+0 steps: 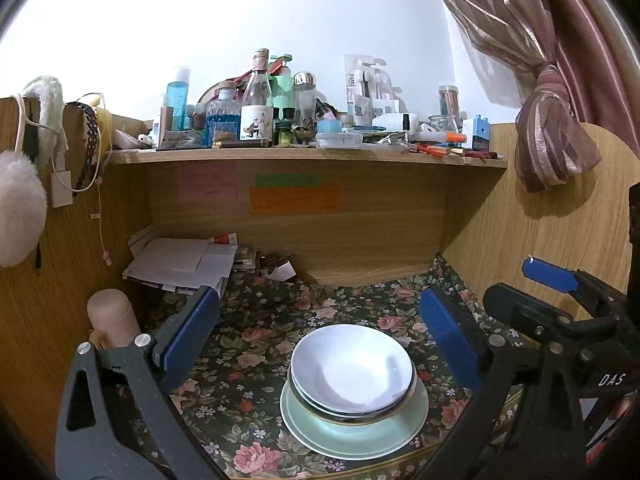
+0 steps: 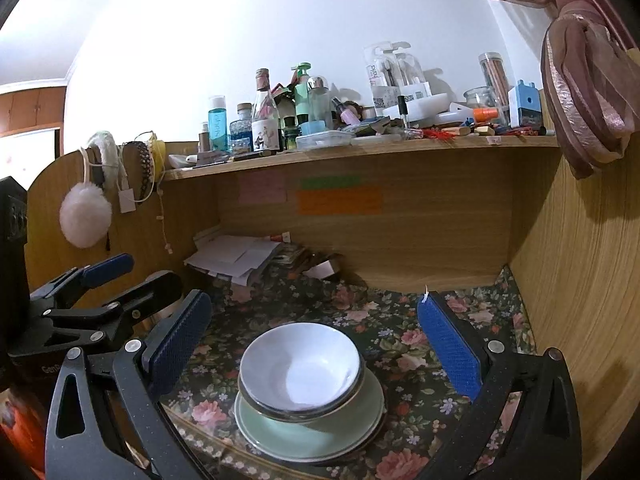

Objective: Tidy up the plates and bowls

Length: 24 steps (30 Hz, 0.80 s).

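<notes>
White bowls [image 1: 352,368] sit nested on pale green plates [image 1: 356,436], one stack on the floral cloth near the desk's front edge. The stack also shows in the right wrist view, bowls [image 2: 300,368] on plates [image 2: 312,436]. My left gripper [image 1: 320,332] is open and empty, its blue pads wide apart above and behind the stack. My right gripper [image 2: 316,336] is open and empty, also held just behind the stack. Each gripper shows at the edge of the other's view, the right one [image 1: 560,292] and the left one [image 2: 100,280].
A floral cloth [image 1: 256,344] covers the desk inside a wooden alcove. Papers [image 1: 180,264] lie at the back left. A pink cylinder [image 1: 114,320] stands at left. The shelf [image 1: 304,154] above is crowded with bottles. A tied curtain [image 1: 552,132] hangs at right.
</notes>
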Tool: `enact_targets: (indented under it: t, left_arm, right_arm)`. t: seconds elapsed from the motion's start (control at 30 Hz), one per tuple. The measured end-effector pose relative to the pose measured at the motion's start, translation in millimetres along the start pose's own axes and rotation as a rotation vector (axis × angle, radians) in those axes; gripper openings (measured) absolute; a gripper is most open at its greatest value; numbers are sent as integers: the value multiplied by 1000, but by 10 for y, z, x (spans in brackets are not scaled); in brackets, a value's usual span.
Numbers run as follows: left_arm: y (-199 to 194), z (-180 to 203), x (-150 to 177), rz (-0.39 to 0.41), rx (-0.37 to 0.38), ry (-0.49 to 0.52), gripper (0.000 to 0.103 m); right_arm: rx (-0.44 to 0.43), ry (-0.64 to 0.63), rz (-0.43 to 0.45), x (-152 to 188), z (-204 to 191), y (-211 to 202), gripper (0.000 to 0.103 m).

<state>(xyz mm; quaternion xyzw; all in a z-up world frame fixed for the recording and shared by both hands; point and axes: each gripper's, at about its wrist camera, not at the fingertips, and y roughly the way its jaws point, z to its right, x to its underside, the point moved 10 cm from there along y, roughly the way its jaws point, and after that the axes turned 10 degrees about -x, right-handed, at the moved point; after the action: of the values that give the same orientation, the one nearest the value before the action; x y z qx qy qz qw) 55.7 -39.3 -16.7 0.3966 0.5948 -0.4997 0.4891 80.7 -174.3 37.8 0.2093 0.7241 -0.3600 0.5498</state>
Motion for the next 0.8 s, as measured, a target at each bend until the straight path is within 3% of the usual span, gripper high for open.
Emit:
enact_targets:
  t: [0.8]
  left_arm:
    - [84,-31,22,-24,2,-25,102]
  right_arm:
    - [-4,7,-1,-18,-15,29,103]
